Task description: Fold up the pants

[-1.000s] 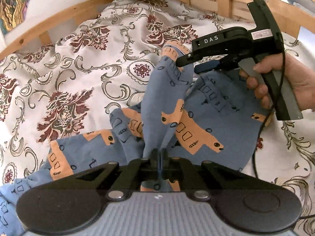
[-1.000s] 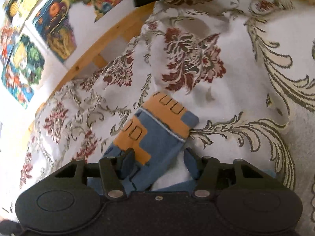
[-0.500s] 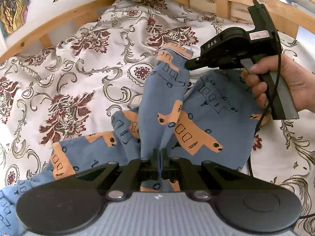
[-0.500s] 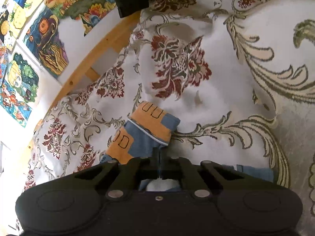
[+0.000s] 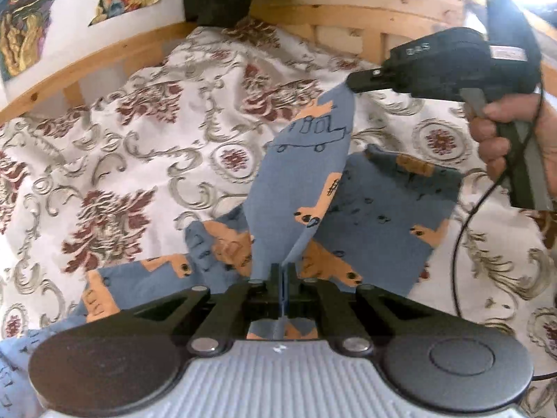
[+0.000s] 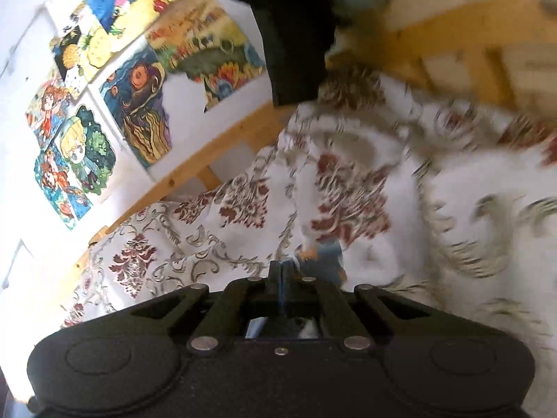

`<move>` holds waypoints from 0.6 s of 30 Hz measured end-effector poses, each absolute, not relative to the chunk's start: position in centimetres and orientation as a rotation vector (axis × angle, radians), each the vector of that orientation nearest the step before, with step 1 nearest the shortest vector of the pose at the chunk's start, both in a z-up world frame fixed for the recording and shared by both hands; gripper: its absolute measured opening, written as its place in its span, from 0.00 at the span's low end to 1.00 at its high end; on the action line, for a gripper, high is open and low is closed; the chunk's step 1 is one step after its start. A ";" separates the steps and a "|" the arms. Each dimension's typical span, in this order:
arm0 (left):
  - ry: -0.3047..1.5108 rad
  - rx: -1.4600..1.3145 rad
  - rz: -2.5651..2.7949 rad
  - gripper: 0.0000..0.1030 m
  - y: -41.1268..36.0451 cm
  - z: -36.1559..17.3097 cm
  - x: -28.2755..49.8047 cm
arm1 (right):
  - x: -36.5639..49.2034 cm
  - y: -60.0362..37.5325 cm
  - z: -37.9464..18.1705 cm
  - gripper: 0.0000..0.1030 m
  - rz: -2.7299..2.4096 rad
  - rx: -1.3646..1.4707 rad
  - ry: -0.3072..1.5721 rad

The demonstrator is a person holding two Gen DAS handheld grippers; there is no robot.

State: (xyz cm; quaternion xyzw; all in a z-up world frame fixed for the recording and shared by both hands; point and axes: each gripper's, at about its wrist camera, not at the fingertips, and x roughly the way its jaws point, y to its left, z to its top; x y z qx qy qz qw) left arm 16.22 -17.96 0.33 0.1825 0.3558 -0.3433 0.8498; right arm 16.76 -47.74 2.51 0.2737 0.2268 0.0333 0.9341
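Blue pants [image 5: 299, 181] now hang taut between our left gripper [image 5: 282, 291] and right gripper [image 5: 351, 85], both clamped on fabric; the right just closed and lifted, starting the fold.

The pants [image 5: 383, 209] lie on the bedspread [image 5: 139, 160] ahead of the left gripper [image 5: 282, 278]; the right gripper [image 5: 351, 85] is beyond them, right.

We can just make out pale letters on the black body of the right tool [image 5: 351, 83], seemingly "DAS", though blur leaves them unsure. A white label [image 5: 507, 53] sits further back on it; its print is too small for us to read.
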 end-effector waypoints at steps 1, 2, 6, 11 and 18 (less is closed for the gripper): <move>0.745 0.380 -0.739 0.01 -18.0 0.4 15.9 | 15.8 -47.8 3.0 0.00 0.052 0.540 0.459; 0.740 0.376 -0.756 0.01 -18.0 0.4 15.6 | 14.6 -47.9 3.4 0.00 0.034 0.513 0.453; 0.734 0.399 -0.807 0.01 -18.3 0.0 14.5 | 11.1 -47.5 3.2 0.00 -0.052 0.440 0.496; 0.734 0.424 -0.813 0.01 -18.5 -0.5 14.1 | 11.8 -48.4 2.4 0.00 -0.062 0.485 0.520; 0.719 0.372 -0.803 0.01 -18.2 0.4 15.2 | 12.1 -45.0 6.0 0.00 -0.051 0.193 0.446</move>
